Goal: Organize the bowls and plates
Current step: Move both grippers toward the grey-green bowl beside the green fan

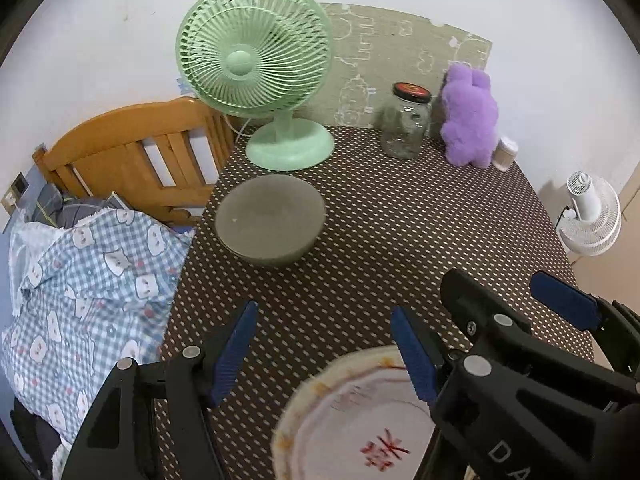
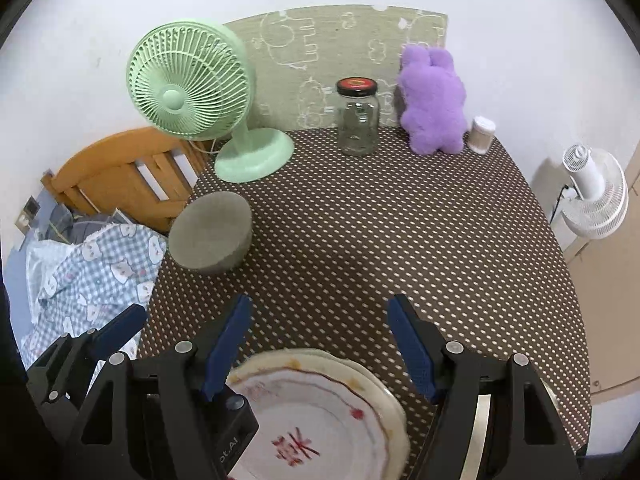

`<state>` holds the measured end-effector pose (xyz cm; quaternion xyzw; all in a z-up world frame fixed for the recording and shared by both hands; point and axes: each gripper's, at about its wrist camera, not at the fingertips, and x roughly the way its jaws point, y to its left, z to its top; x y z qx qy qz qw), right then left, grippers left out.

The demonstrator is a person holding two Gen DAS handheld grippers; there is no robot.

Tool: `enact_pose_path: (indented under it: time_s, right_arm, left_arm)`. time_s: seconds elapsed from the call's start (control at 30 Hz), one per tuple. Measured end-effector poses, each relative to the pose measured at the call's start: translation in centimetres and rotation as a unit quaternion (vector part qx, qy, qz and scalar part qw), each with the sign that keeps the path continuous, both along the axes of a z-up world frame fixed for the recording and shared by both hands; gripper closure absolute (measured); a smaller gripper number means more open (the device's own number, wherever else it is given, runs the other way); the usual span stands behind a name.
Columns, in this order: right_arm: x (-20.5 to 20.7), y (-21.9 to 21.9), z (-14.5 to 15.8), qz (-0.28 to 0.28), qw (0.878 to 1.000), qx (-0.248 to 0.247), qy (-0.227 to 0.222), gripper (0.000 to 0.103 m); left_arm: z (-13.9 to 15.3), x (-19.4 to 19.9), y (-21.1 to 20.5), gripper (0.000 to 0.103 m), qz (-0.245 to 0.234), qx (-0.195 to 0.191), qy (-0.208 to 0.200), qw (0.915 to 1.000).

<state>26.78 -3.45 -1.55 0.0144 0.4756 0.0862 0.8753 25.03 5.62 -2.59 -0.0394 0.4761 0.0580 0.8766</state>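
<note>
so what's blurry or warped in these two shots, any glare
Left wrist view: the plate at the bottom edge is soft, the bowl and fan sharper; the fisheye bends the table edge. Right wrist view: the plates are blurred close up, the jar shows small highlights, and no strong glare; lighting is even with soft shadows.

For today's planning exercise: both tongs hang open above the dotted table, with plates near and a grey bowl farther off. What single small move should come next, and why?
Probably lower the right tongs onto the near rim of the top plate and close. Both tongs are open and hold nothing, that plate lies right beneath them, and the grey bowl sits farther off by the left edge.
</note>
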Motion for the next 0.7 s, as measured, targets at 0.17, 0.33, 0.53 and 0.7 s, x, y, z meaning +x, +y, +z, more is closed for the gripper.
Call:
enact_pose_path:
  time_s: [0.17, 0.33, 0.53, 0.7]
  right_arm:
    - [1.9, 3.0, -0.7, 0.006, 1.0, -0.008, 0.006, 0.028]
    - [4.2, 5.5, -1.6, 0.012, 1.0, -0.008, 0.009, 0.028]
    - [7.5, 8.2, -3.1, 0.016, 1.0, -0.017, 0.008, 0.029]
    - [10.1, 9.7, -4.7, 0.013, 1.0, -0.019, 0.014, 0.029]
  left_arm:
    - [-0.7, 1.2, 2.5, 0.032, 0.004, -0.001, 0.005, 1.0]
    - [-1.6, 3.2, 5.3, 0.032, 0.013, 0.0, 0.009, 0.9999]
    - [-3.0, 6.1, 8.0, 0.032, 0.025, -0.001, 0.009, 0.9996]
    - [-4.5, 8.3, 9.6, 0.033, 0.036, -0.003, 0.016, 0.9992]
